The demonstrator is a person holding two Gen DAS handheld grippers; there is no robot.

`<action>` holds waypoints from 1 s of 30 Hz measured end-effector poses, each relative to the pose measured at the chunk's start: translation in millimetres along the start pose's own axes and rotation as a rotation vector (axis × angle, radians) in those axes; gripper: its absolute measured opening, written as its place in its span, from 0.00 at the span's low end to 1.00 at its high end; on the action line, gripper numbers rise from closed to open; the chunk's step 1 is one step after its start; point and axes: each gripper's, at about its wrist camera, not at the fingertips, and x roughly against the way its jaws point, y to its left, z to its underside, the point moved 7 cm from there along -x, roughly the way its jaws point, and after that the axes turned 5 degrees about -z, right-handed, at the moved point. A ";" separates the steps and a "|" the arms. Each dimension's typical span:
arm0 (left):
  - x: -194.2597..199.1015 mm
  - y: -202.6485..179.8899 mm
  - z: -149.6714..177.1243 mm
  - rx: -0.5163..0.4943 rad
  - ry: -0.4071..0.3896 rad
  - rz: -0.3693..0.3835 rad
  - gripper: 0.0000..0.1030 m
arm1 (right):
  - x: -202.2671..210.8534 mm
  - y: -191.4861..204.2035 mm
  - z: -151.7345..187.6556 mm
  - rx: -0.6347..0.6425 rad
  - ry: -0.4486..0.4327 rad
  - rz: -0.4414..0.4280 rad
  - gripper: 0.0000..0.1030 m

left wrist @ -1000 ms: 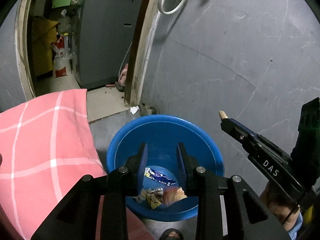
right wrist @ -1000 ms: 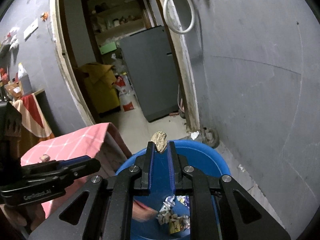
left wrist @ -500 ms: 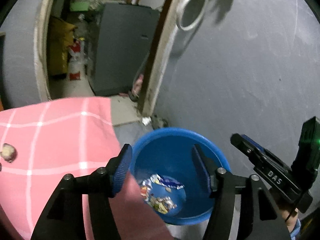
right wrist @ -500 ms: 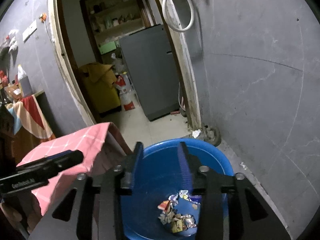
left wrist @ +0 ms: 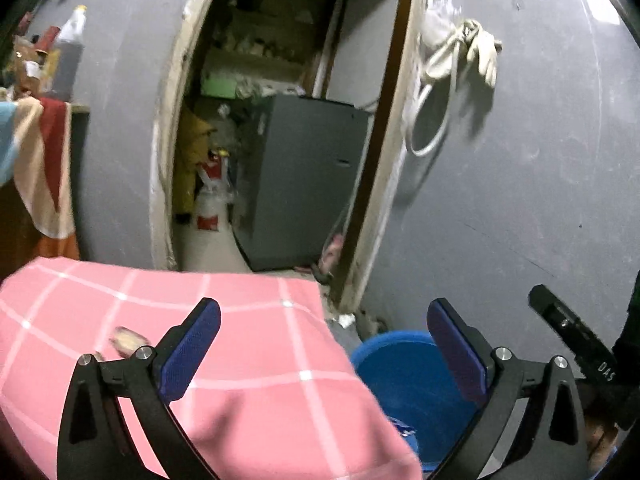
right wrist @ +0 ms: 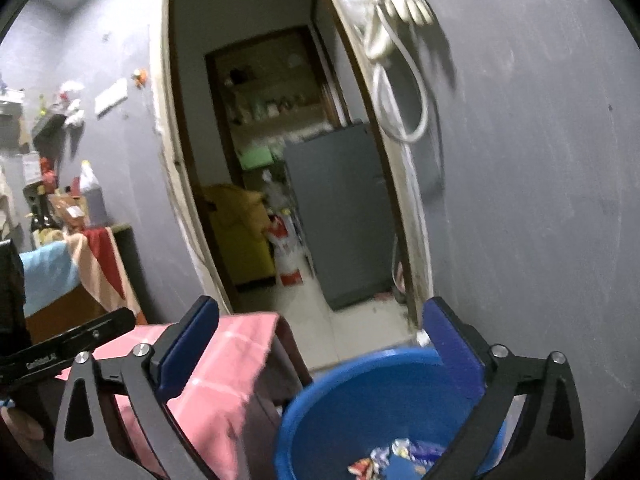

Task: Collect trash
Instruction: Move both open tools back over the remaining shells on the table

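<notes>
**Both tongs empty, one scrap left on the cloth**

My left tongs (left wrist: 320,344) are spread wide with nothing between the pads. My right tongs (right wrist: 320,344) gape just as wide, empty, above the blue tub (right wrist: 320,392). Wrappers (right wrist: 400,458) lie heaped on the tub's floor at about 5 o'clock in the right view. A pale crumpled scrap (left wrist: 127,339) sits on the pink checked cloth (left wrist: 240,360) at roughly 8 o'clock in the left view, just beside my left finger. I judge that scrap is next. I should centre it between the pads, come down square, close firmly without pinching cloth, then carry it over the tub.
</notes>
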 end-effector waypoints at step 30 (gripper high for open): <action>67.8 177.4 28.9 0.030 0.030 -0.302 0.98 | -65.2 189.0 41.6 0.297 0.064 -0.265 1.00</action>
